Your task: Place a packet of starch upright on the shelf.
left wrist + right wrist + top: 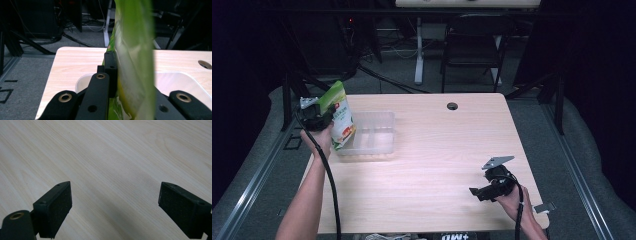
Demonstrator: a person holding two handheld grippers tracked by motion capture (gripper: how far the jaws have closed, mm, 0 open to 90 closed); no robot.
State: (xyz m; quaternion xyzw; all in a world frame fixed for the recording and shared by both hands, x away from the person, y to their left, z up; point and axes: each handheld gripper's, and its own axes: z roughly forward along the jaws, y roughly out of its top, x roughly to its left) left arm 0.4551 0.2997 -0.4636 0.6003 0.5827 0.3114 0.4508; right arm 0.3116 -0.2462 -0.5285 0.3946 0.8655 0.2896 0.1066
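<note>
The light wooden tabletop point(437, 145) carries a clear rectangular plastic container point(372, 135) at its far left part. Above the left end of this container hangs a green and white snack bag point(339, 115), upright and a little tilted, with its bottom close to the container rim. The left gripper point(324, 119) holds this bag: in the left gripper view its fingers point(110, 72) press tight on the green bag wall from both sides, closed as far as the bag allows.

The step in hand seems to be lowering the bag into the container. To do it well, the left hand should bring the bag more to the right, over the open middle, then go down slowly so the bottom edge does not catch on the near wall. The grip should open only when the bag rests inside.

The right gripper point(484, 192) waits at the near right of the tabletop, its fingers point(56, 207) wide apart and empty.
</note>
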